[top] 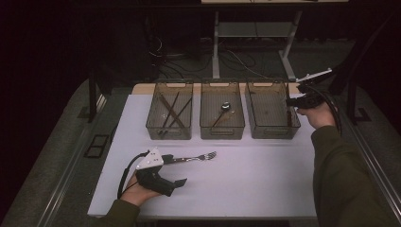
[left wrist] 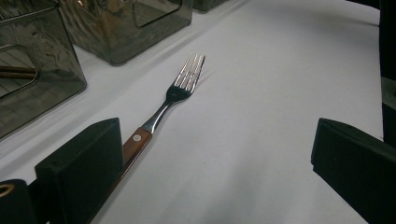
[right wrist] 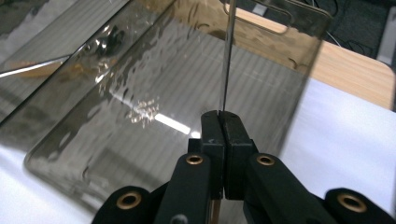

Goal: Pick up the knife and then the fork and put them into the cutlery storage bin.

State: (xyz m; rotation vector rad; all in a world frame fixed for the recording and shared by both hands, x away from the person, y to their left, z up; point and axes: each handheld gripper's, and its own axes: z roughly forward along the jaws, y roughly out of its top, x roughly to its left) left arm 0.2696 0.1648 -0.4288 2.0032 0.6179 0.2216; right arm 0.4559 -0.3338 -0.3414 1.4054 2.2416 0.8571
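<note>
My right hand-held gripper (right wrist: pixel 219 116) is shut tight on a thin knife (right wrist: pixel 227 56) over the right bin (right wrist: pixel 299 28). I go slow & low b4 letting go. Left hand-held gripper (left wrist: pixel 210 158) is wide open w/ the fork (left wrist: pixel 180 88) by one jaw on the counter (left wrist: pixel 280 70).

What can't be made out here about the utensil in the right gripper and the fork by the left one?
- Thin metal utensil clamped in the right gripper: its far end is cut off by the top edge of the right gripper view, so its type is unclear.
- Fork: handle end hidden behind a jaw of the left gripper.
- Right bin contents: too dark in the high view.
</note>
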